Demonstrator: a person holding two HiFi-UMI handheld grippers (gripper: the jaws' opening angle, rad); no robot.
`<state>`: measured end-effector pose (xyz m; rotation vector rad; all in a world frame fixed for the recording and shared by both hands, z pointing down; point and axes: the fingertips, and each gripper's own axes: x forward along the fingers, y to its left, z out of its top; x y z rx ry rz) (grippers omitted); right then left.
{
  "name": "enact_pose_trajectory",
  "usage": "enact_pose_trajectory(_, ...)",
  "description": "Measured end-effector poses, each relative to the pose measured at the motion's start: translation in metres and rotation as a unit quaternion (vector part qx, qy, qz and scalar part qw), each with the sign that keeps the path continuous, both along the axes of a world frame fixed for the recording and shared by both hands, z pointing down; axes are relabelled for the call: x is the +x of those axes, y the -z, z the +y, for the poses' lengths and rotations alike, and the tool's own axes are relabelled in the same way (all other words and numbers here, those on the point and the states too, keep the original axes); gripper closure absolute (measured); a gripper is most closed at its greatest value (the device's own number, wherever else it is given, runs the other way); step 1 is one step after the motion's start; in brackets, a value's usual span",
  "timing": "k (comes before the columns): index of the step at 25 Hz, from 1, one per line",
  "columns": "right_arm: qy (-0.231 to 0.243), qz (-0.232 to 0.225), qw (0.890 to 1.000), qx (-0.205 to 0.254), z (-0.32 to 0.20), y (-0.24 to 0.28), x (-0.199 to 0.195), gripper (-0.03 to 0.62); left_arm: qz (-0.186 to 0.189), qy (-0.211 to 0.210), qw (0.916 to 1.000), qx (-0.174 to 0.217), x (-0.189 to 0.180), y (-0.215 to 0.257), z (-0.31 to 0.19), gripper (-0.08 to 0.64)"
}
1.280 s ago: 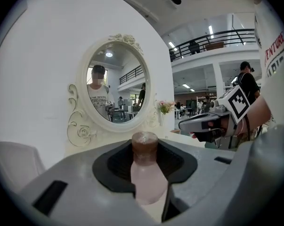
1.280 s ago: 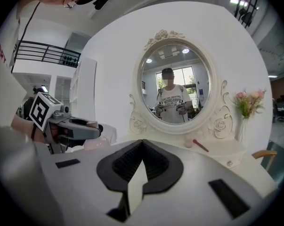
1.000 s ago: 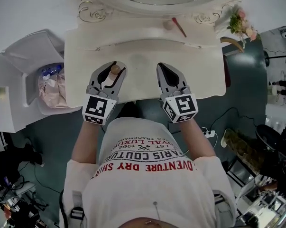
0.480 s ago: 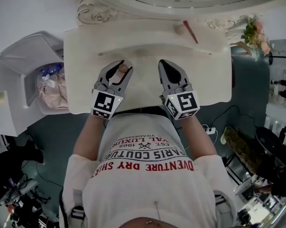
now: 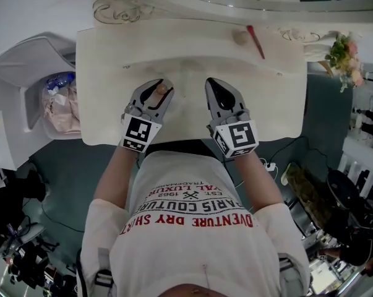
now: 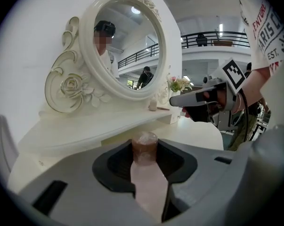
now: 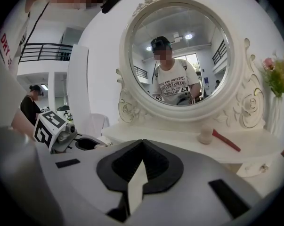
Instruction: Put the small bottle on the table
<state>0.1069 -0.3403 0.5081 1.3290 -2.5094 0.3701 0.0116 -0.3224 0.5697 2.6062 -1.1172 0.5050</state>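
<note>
Cream vanity table (image 5: pixel 279 98) sitting right under everything | left gripper (image 5: pixel 156 86) pinching small bottle (image 6: pixel 145 147) at its tips, cap seemingly pointing up, hanging over near-left tabletop | right gripper (image 5: pixel 213 85) idling empty, jaws basically together

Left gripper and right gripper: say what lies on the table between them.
Nothing: the head view shows only bare table between the left gripper, shut on the small bottle, and the empty right gripper.
</note>
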Motion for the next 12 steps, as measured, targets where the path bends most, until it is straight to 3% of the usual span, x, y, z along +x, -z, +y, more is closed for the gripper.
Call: enact_pose_trajectory(12, 0.006, -0.001, 1.000, -0.027, -0.002, -0.025, 0.009, 0.594, -0.010, 0.030, 0.9995, -0.010, 0.000, -0.024, -0.009, 0.419)
